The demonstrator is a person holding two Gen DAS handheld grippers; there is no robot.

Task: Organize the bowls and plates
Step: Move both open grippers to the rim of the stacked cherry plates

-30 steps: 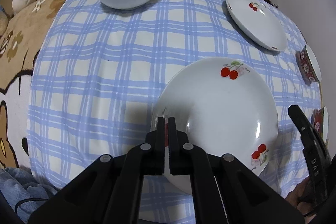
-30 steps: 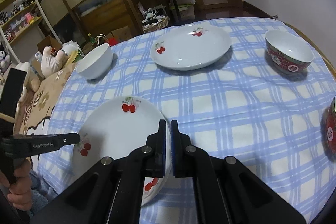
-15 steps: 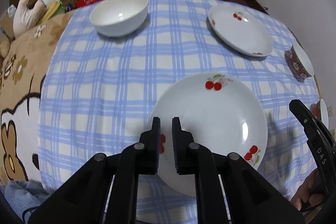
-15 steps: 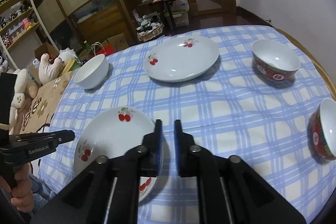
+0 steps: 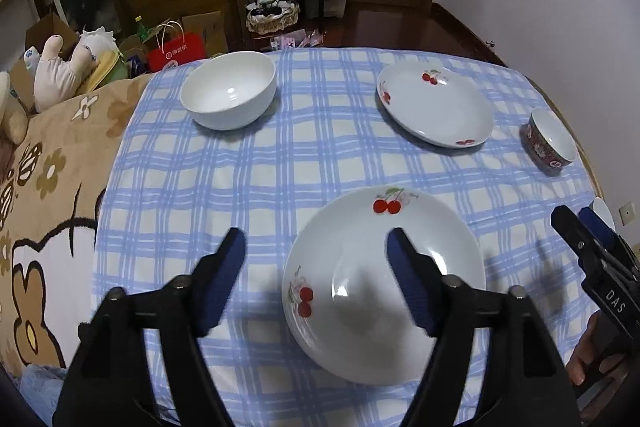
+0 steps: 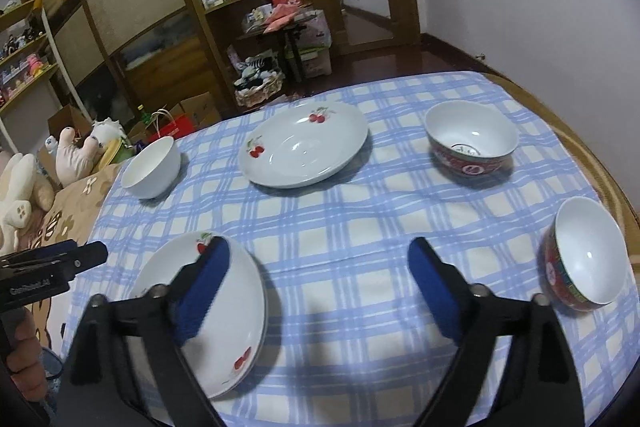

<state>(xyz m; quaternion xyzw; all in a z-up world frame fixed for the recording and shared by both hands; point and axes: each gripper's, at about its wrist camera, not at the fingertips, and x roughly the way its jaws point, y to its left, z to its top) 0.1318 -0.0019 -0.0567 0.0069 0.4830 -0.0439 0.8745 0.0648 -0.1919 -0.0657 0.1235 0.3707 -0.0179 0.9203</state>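
Observation:
A white cherry-print plate [image 5: 384, 283] [image 6: 244, 307] lies flat on the blue-checked tablecloth [image 5: 280, 179] close to me. My left gripper [image 5: 316, 243] hovers over its left rim with jaws opening and nothing pressed between the blue pads. My right gripper [image 6: 320, 247] hangs just right of the plate, jaws opening too, over bare cloth. A second cherry plate [image 5: 436, 107] [image 6: 304, 147] sits farther back. A plain white bowl [image 5: 228, 95] [image 6: 152, 167] stands at the far left. Two red-patterned bowls [image 6: 472, 143] [image 6: 584, 259] stand on the right.
A brown cartoon blanket [image 5: 52, 187] and plush toys [image 5: 60, 75] lie off the table's left side. The wooden table rim [image 6: 592, 155] shows on the right. Shelves, boxes and a red bag [image 5: 176, 51] stand beyond the far edge.
Both grippers were shut at the near plate's rim a second ago. They have opened wide and risen away from it, and the plate stays on the cloth.

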